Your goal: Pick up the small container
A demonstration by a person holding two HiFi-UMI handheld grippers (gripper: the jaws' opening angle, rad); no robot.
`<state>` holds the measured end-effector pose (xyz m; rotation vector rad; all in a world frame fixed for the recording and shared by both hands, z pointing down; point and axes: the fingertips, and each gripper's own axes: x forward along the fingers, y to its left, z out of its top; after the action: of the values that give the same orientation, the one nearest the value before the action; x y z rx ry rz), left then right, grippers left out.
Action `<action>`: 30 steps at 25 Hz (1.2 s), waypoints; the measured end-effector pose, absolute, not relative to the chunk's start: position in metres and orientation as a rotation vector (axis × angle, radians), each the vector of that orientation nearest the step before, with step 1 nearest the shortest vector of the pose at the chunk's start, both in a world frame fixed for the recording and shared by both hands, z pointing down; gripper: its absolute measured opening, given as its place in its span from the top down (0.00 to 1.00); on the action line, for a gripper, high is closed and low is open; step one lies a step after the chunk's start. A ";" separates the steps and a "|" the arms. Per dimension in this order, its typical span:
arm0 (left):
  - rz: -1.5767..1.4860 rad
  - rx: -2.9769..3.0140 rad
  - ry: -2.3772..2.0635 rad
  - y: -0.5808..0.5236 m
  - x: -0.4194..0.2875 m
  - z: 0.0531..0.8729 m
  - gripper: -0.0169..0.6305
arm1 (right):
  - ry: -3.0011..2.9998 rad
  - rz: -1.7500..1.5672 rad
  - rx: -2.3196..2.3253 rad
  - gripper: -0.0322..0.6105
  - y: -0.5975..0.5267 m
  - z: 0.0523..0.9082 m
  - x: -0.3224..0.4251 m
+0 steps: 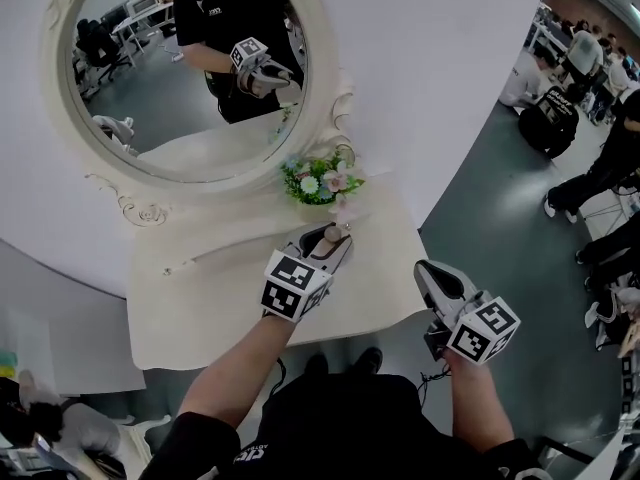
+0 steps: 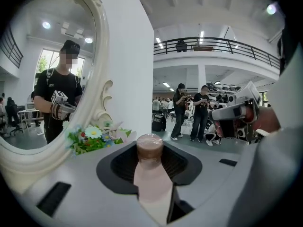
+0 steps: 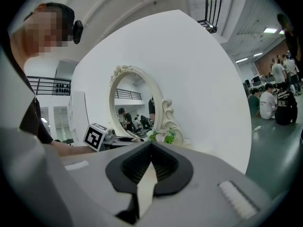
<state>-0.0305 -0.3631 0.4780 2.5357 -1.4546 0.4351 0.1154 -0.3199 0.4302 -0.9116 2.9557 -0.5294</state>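
The small container [image 2: 149,145], a brownish jar with a rounded cap, sits upright between the jaws of my left gripper [image 2: 149,162], which is shut on it. In the head view that left gripper [image 1: 335,236] holds the container [image 1: 340,232] over the right part of the cream dressing table [image 1: 200,298], just in front of the flowers. My right gripper [image 1: 432,273] hangs off the table's right edge, jaws together and empty. The right gripper view shows its own jaws [image 3: 150,148] meeting, with nothing between them.
An oval mirror [image 1: 180,68] in an ornate cream frame stands at the table's back against a white wall. A small bunch of artificial flowers [image 1: 320,181] lies at its lower right. People sit and stand on the grey floor [image 1: 520,198] to the right.
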 end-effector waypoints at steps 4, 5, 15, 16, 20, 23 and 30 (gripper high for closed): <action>0.430 2.522 -1.511 -0.347 -0.058 0.461 0.75 | 2.968 -0.473 -0.911 0.93 -0.310 0.420 0.102; 0.429 2.521 -1.522 -0.342 -0.066 0.458 0.75 | 2.967 -0.458 -0.916 0.93 -0.306 0.417 0.099; 0.438 2.541 -1.518 -0.299 -0.120 0.436 0.75 | 2.900 -0.289 -1.082 0.93 -0.286 0.391 0.102; 0.437 2.539 -1.525 -0.297 -0.123 0.435 0.75 | 2.899 -0.286 -1.088 0.93 -0.283 0.391 0.102; 0.415 2.525 -1.551 -0.289 -0.129 0.429 0.75 | 2.871 -0.289 -1.103 0.94 -0.276 0.389 0.110; 0.421 2.512 -1.578 -0.283 -0.128 0.425 0.75 | 2.827 -0.289 -1.102 0.94 -0.274 0.380 0.119; 0.380 2.492 -1.591 -0.281 -0.113 0.413 0.75 | 2.822 -0.265 -1.104 0.94 -0.276 0.377 0.140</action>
<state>-0.1126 -0.2810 0.4125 2.4917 -1.5911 0.3803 0.1399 -0.2756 0.3775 -1.1039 2.8220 -0.2652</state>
